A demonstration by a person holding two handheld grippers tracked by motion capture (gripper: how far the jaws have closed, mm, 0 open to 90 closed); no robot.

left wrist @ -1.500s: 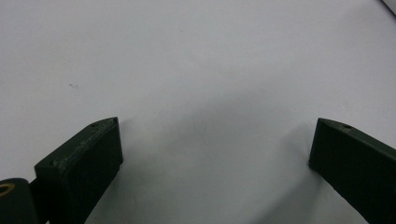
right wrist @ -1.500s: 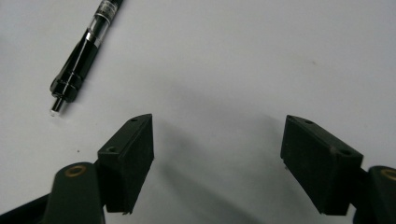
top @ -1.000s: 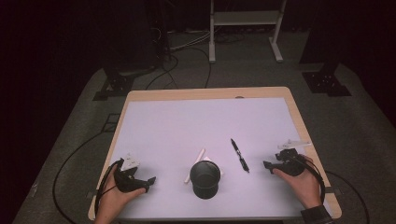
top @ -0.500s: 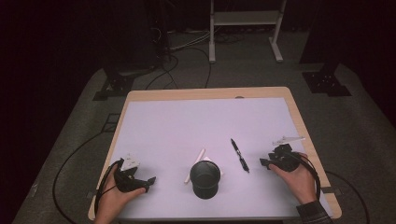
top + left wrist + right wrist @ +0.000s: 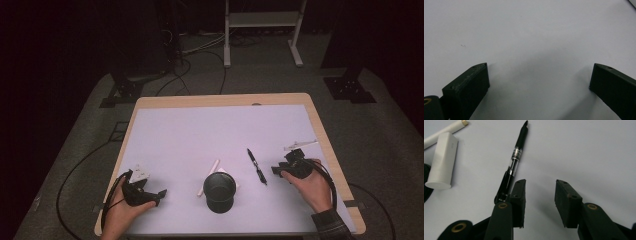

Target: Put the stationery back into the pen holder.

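A black pen [image 5: 256, 166] lies on the white table top [image 5: 225, 130], right of a black cup [image 5: 219, 191]. My right gripper [image 5: 278, 170] sits low just right of the pen. In the right gripper view its jaws have just been closing, and the right gripper [image 5: 540, 182] stays open over bare table. The pen [image 5: 515, 162] lies outside the left jaw, touching or nearly touching it. My left gripper [image 5: 152, 194] rests at the front left. The left gripper [image 5: 539, 77] stands wide open with nothing between its jaws.
A thin white stick [image 5: 210, 176] lies beside the cup, and a short white capped tube [image 5: 441, 161] lies close to the stick [image 5: 445, 131]. The wooden table edge [image 5: 330, 150] runs just right of the right hand. Cables and stand feet are on the floor behind.
The right hand has shifted a little left toward the black pen. The left hand has kept still, and the pen, cup and stick lie as before.
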